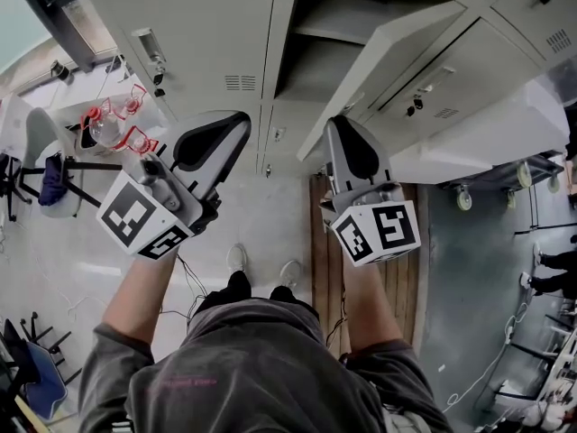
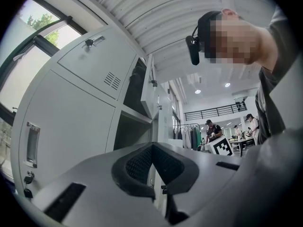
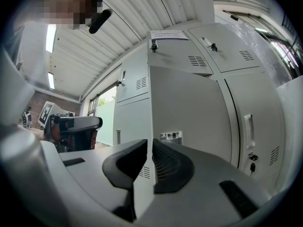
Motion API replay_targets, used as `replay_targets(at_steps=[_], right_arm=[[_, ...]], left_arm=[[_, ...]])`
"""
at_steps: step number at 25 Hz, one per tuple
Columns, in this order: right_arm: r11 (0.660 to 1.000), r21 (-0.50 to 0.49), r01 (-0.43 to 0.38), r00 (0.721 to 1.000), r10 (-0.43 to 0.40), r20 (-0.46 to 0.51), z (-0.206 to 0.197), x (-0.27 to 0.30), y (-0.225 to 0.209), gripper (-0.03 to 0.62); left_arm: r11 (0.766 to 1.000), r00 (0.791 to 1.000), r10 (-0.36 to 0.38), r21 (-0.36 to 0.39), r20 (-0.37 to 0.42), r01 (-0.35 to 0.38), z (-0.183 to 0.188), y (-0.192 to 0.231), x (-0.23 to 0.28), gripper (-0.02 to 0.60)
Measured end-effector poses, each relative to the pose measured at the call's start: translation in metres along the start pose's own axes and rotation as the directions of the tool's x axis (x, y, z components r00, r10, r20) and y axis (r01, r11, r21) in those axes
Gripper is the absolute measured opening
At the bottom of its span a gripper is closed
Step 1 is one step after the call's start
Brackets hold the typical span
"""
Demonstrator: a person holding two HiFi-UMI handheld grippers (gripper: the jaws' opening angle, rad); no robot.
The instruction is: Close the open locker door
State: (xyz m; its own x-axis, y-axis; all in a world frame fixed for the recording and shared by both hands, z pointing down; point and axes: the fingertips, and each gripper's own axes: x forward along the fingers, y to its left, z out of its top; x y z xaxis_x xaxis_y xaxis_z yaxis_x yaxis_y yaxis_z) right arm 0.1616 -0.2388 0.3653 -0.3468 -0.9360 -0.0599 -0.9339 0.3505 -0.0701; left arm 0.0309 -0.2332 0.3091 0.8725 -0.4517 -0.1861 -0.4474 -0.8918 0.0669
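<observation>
My right gripper [image 3: 150, 144] is clamped on the door's free edge. The thin grey sheet-metal door [image 3: 189, 103] runs straight in between my ribbed black pads [image 3: 170, 164]. My left gripper [image 2: 152, 146] has its jaws pressed together, tips meeting in a point with nothing in them, in front of the closed fronts left of the opening. The door stands swung out, flat and smooth, with a small label [image 3: 171, 136] on it. Beyond it the locker [image 1: 320, 70] gapes dark, boxy and matt grey, with a shelf [image 1: 332, 34] inside.
</observation>
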Motion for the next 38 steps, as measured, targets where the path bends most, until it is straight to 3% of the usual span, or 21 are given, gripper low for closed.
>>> replay_targets(at_steps=[38], right_arm=[[0.998, 0.006, -0.067, 0.997, 0.067, -0.044, -0.017, 0.096, -0.006, 0.044]], left_arm=[[0.994, 0.994, 0.11, -0.008, 0.02, -0.11, -0.003, 0.077, -0.01, 0.009]])
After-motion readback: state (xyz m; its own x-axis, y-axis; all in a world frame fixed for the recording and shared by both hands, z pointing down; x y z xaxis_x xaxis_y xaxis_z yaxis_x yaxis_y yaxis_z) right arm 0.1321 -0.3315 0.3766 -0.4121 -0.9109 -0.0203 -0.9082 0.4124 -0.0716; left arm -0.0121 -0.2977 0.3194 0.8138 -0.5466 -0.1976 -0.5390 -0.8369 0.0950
